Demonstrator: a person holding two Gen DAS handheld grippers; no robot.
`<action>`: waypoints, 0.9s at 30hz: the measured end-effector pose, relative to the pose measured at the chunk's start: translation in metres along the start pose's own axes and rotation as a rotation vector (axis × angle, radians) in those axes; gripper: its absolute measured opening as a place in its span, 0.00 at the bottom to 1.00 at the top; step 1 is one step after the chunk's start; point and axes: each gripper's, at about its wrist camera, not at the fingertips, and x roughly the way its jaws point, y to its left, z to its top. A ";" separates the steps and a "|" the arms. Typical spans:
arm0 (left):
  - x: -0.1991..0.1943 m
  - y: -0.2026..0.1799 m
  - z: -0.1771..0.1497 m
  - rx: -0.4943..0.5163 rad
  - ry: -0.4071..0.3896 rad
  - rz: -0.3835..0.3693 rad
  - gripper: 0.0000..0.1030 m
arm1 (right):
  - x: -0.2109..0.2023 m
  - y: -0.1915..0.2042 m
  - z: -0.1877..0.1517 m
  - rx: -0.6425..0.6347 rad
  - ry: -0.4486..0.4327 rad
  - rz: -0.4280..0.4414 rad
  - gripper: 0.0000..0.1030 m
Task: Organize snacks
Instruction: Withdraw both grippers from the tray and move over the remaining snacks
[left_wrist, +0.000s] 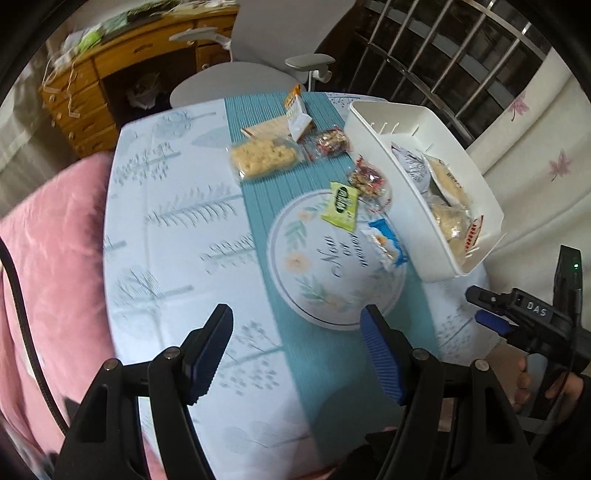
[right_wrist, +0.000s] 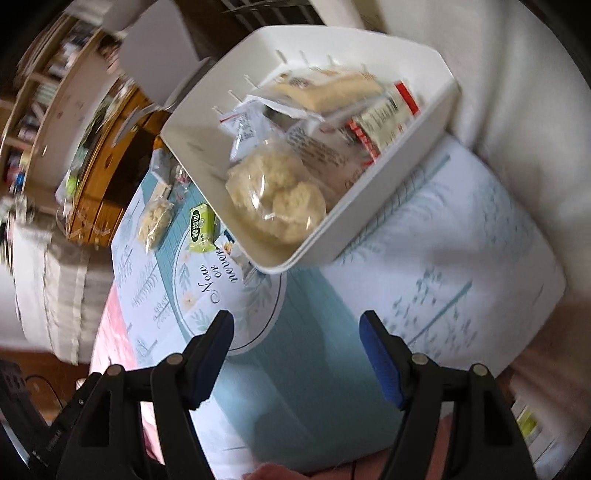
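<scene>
Several snack packets lie loose on the table's teal runner (left_wrist: 258, 206): a yellow puffed-rice pack (left_wrist: 260, 158), a green packet (left_wrist: 341, 202), a blue packet (left_wrist: 386, 243) and two clear packs of mixed nuts (left_wrist: 369, 181). A white bin (left_wrist: 391, 118) at the right holds more packets. My left gripper (left_wrist: 295, 309) hovers open and empty over the near table, well short of the snacks. Low at the right my right gripper (left_wrist: 476, 304) is held in a hand. In the right wrist view the right gripper (right_wrist: 295, 314) is open and empty, below the bin (right_wrist: 199, 125) and the green packet (right_wrist: 202, 228).
A round floral placemat (left_wrist: 325, 280) lies on the runner under the green and blue packets. A grey chair (left_wrist: 236, 81) and a wooden desk (left_wrist: 85, 96) stand beyond the table. Pink bedding (left_wrist: 55, 258) lies left of it, and curtains (left_wrist: 535, 155) hang on the right.
</scene>
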 end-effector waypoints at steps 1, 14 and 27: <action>0.001 0.005 0.005 0.019 0.003 0.002 0.68 | 0.001 0.001 -0.002 0.019 0.003 0.001 0.69; 0.028 0.024 0.075 0.123 0.046 0.018 0.72 | 0.029 0.039 -0.010 0.257 0.032 -0.011 0.69; 0.099 0.025 0.147 0.230 0.118 0.076 0.78 | 0.075 0.059 0.004 0.426 -0.044 -0.084 0.69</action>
